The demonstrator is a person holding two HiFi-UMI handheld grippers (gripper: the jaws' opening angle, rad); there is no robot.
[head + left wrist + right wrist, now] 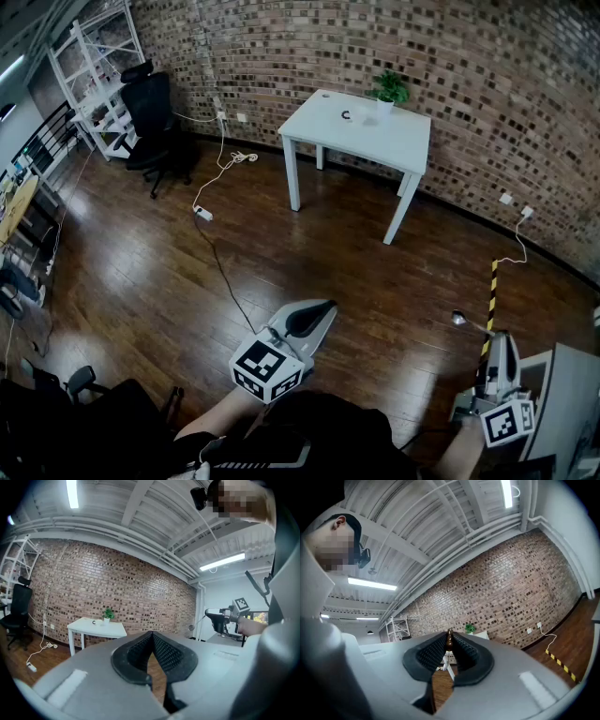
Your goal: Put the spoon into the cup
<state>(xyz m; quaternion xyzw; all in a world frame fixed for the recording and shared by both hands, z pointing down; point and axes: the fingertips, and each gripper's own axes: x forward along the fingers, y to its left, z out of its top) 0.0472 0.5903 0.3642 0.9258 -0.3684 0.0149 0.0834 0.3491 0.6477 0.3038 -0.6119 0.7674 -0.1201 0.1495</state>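
Note:
A small cup stands on the white table by the brick wall, far across the room from both grippers. The metal spoon is held in my right gripper at the lower right, its bowl sticking out forward and to the left. In the right gripper view the pads are closed on the spoon, whose tip shows above the right gripper. My left gripper is at bottom centre, shut with nothing in it. In the left gripper view the left gripper points towards the cup, and the spoon shows at the right.
A potted plant stands on the table beside the cup. A cable with a power strip runs over the wooden floor. A black office chair and white shelving are at the left. A grey desk edge is beside my right gripper.

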